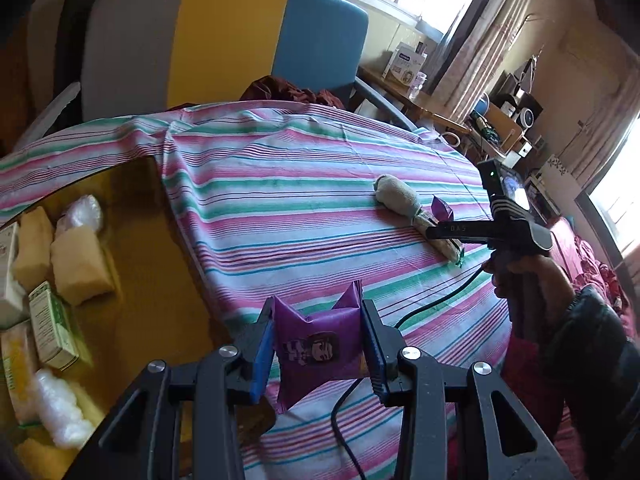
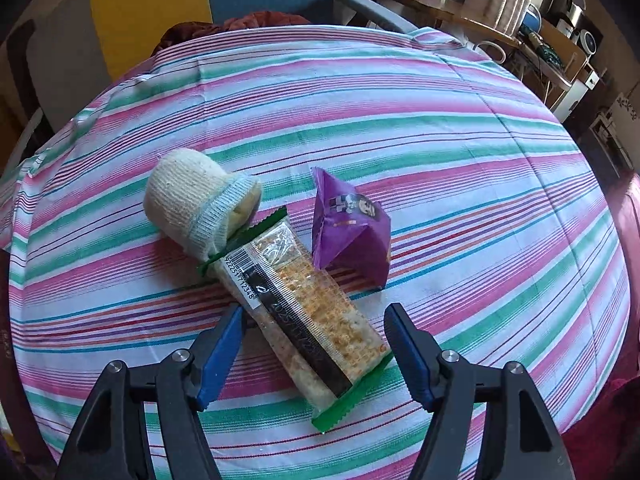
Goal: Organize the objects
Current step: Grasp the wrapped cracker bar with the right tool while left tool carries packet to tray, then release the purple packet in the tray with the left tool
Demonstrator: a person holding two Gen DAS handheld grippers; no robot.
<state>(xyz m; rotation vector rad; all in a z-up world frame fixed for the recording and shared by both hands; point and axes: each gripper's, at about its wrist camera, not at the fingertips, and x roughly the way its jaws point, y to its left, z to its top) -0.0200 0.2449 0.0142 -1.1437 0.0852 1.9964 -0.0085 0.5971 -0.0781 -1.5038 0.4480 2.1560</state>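
Left wrist view: the left gripper (image 1: 318, 344) is clenched on a purple snack packet (image 1: 320, 354), blue pads pressing both its sides, held clear above the striped cloth (image 1: 280, 184).
Worktop: covered by that pink, green and white striped cloth; a black cable (image 1: 432, 304) lies across it near the held packet.
Box: an open cardboard box (image 1: 132, 240) sits at the left edge of the cloth, beside the left gripper.
Box contents: yellow sponges (image 1: 80, 264), a green-and-white carton (image 1: 54, 326), and white plastic wrap (image 1: 56, 408) lie on its floor.
Right wrist view: the right gripper (image 2: 316, 340) is released, its blue pads standing wide on either side of a cracker pack (image 2: 304, 312) without touching it.
Cracker pack: clear wrapper with green ends and a black strip, lying flat and slantwise on the cloth, its near half between the open fingers.
Rolled sock (image 2: 200, 200): cream with a pale blue cuff, lying on its side, touching the far end of the cracker pack.
Second purple packet (image 2: 352, 228): rests on the cloth just beside the cracker pack on the right, apart from the sock.
Person: a hand (image 1: 520, 276) grips the handle of the right gripper at the right of the left wrist view.
Background: a chair back (image 1: 224, 40) in grey, yellow and blue stands behind the worktop.
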